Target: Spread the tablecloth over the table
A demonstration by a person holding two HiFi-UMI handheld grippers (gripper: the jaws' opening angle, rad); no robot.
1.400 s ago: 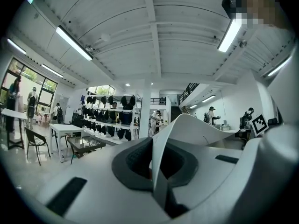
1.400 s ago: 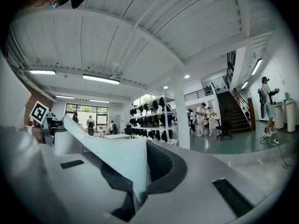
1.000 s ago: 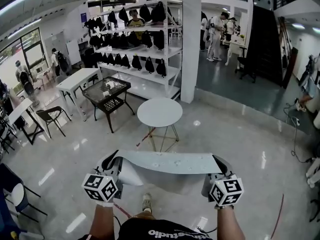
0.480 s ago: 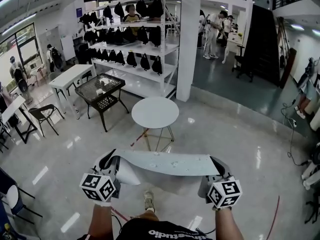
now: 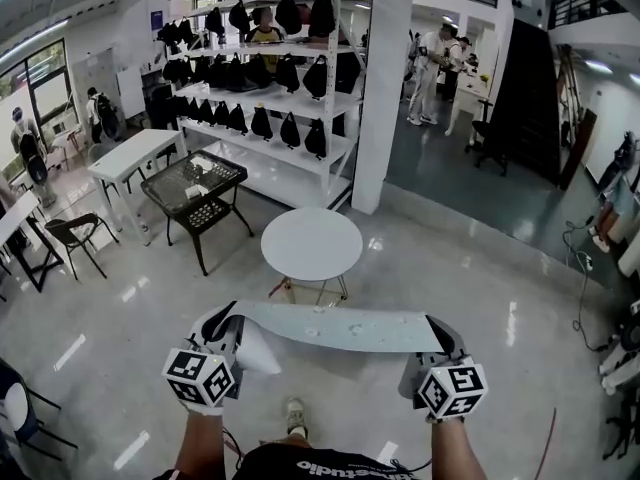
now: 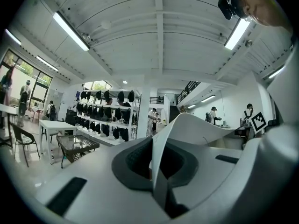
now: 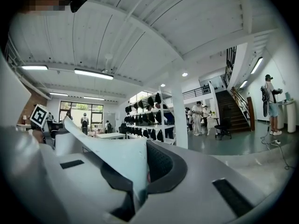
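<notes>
Where the tablecloth (image 5: 340, 326) stretches, the table (image 5: 311, 243) stands beyond, before shelves (image 5: 262, 100).

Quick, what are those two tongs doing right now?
Left tongs: closed, holding one end of the tablecloth.
Right tongs: closed, holding its other end.

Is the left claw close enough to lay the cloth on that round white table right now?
Probably not yet. The left claw is shut on the tablecloth, and the round table stands farther ahead, with bare floor between. Nothing blocks the way, so stepping forward should bring it within reach.
</notes>
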